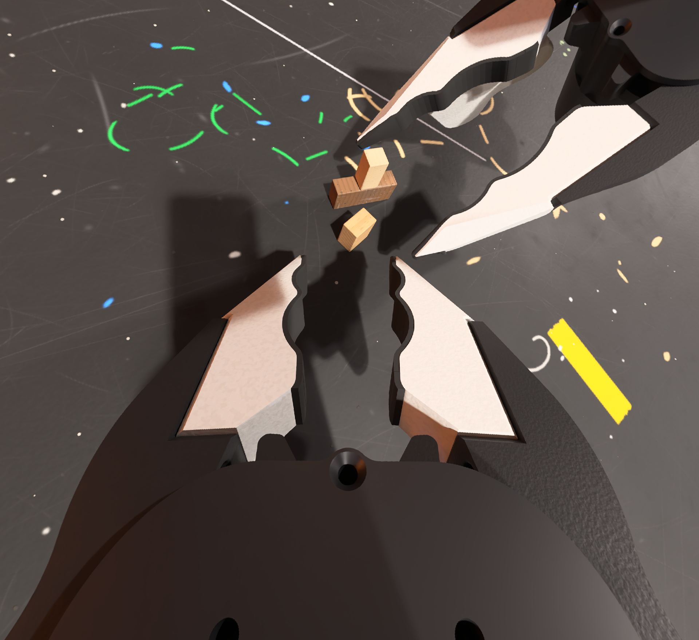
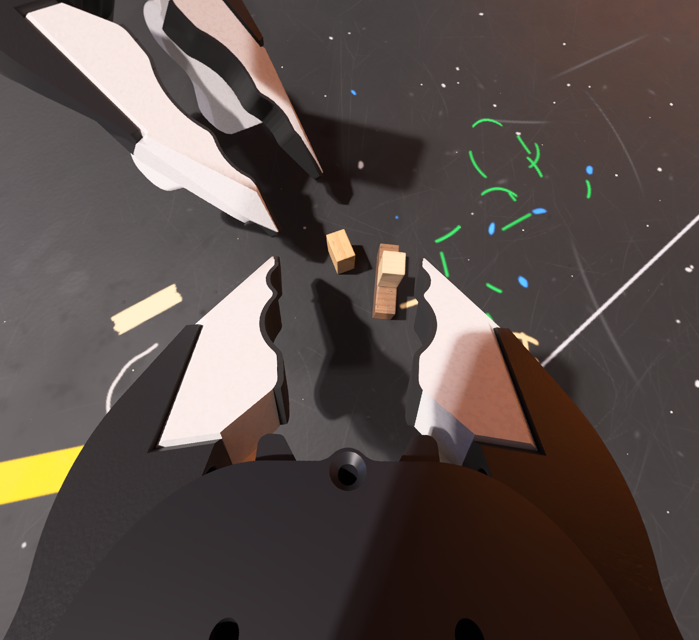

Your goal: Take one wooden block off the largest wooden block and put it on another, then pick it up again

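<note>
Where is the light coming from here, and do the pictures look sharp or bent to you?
Left wrist view: hard dark shadows fall beside the small pale block and the right gripper, so the light is strong and angled. Right wrist view: a warm orange cast tints the right side; the tabletop stays sharp, though wide-angle stretch enlarges the near fingers.

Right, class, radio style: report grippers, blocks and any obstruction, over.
Left gripper open, empty. Right gripper open, empty. Pale block sits on largest darker block; second pale block alone on table. Nothing blocking.
</note>
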Motion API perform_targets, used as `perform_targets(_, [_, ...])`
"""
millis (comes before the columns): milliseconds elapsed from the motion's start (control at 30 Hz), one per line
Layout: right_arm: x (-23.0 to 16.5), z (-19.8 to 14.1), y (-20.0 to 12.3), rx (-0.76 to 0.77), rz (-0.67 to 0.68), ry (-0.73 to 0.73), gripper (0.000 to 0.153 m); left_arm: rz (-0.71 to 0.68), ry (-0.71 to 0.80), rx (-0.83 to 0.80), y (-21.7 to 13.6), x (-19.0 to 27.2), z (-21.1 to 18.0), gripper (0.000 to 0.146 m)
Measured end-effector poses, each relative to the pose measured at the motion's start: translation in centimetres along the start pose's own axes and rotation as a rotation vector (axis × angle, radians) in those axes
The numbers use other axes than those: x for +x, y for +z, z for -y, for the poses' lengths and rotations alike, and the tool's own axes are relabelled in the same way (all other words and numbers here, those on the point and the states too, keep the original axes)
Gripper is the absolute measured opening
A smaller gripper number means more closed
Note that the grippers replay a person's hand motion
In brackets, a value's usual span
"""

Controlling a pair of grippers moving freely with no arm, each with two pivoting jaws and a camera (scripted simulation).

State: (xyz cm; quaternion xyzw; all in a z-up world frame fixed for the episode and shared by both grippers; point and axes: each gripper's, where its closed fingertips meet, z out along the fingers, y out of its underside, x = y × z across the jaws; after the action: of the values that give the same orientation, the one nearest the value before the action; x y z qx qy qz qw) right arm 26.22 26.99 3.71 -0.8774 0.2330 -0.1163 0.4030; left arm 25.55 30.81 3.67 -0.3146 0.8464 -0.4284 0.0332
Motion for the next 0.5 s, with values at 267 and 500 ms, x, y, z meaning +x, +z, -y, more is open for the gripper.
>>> perform_targets(267, [-0.12,0.06,0.79,-0.036,-0.025,-0.044,0.072,-0.009,0.039,-0.043,0.49,0.38,-0.43,0.038])
perform_targets(500, [0.24,0.05,0.67,-0.031,-0.037,-0.017,0.071,0.002,0.052,-0.030,0.35,0.37,-0.31,0.024])
